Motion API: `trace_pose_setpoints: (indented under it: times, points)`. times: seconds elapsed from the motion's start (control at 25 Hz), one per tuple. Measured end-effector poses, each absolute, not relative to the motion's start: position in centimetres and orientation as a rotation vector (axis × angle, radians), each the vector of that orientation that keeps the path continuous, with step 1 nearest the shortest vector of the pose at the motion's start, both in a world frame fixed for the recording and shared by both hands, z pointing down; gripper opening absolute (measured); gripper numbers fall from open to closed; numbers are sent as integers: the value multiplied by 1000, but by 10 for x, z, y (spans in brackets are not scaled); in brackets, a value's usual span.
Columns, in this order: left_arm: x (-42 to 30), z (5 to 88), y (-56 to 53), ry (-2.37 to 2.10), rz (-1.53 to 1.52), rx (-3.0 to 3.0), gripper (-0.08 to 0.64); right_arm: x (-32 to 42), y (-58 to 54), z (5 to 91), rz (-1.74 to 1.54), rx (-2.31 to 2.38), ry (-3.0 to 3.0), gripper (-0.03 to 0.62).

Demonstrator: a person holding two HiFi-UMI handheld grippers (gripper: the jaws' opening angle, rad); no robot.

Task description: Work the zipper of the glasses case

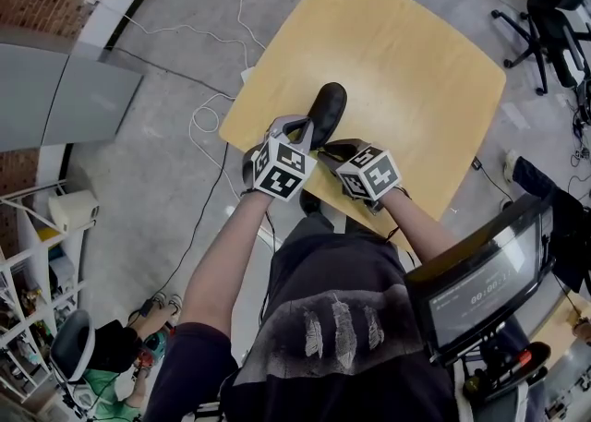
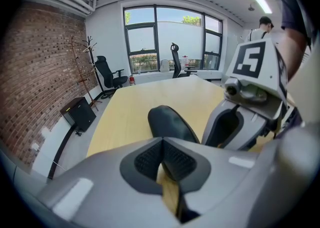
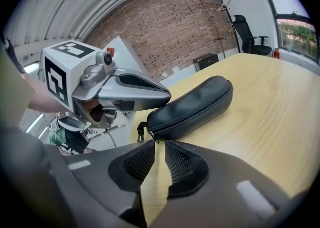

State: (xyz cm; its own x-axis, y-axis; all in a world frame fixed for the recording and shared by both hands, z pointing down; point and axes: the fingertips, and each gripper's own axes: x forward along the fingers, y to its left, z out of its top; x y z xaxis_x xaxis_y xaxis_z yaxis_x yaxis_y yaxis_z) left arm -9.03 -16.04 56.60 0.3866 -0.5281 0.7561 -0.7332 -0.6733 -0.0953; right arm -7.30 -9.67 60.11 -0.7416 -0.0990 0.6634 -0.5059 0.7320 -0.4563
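**Figure: two hand-held grippers at the zipper end of a glasses case, and the likely failures from here.**

- **Case.** The black glasses case is zipped shut. It lies flat on the bare wood table. The table's edge on the person's side runs just beside the case's zipper end.
- **Zipper pull.** The zipper pull hangs off that end of the case, on its edge-facing side.
- **Left gripper.** The left gripper has its pads pressed together. Its tips sit over the case's near end, from above. No view shows any part of the case nipped between them.
- **Right gripper.** The right gripper has its jaws a narrow gap apart with nothing between them. The pull lies just beyond the tips, slightly to their left.

**Probable failures**

1. **Missed pinch.** The tab is small, dangles freely and sits off the line of the jaws. They may close on air or on the case's rim.
2. **Case drags with the slider.** The left tips apparently press on a smooth, rounded shell and do not clamp it. A tug along the zip could slide or swivel the case under them.
3. **Fall.** With the table's edge so near the case's zipper end, such a slide could carry the case off the table.
4. **Contact between tools.** Both grippers crowd the same end of the case. A corrective shift by either may knock the other.
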Motion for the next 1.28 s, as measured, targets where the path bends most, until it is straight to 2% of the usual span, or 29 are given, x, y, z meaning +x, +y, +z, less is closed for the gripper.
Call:
trace_pose_setpoints:
  times: [0.28, 0.44, 0.76, 1.0, 1.28]
  points:
    - [-91, 566, -161, -1121, 1172, 2388, -15, -74, -94, 597, 976, 451, -2317, 61]
    - [-90, 566, -161, -1122, 1167, 2388, -15, -76, -93, 595, 987, 435, -2323, 23]
    - [-88, 564, -162, -1123, 1168, 2389, -15, -78, -91, 594, 985, 411, -2327, 46]
    - [-83, 564, -164, -1119, 1170, 2392, -15, -76, -90, 594, 981, 420, -2331, 5]
    - [-76, 564, -157, -1103, 1224, 2462, -15, -66, -85, 596, 993, 426, -2296, 2]
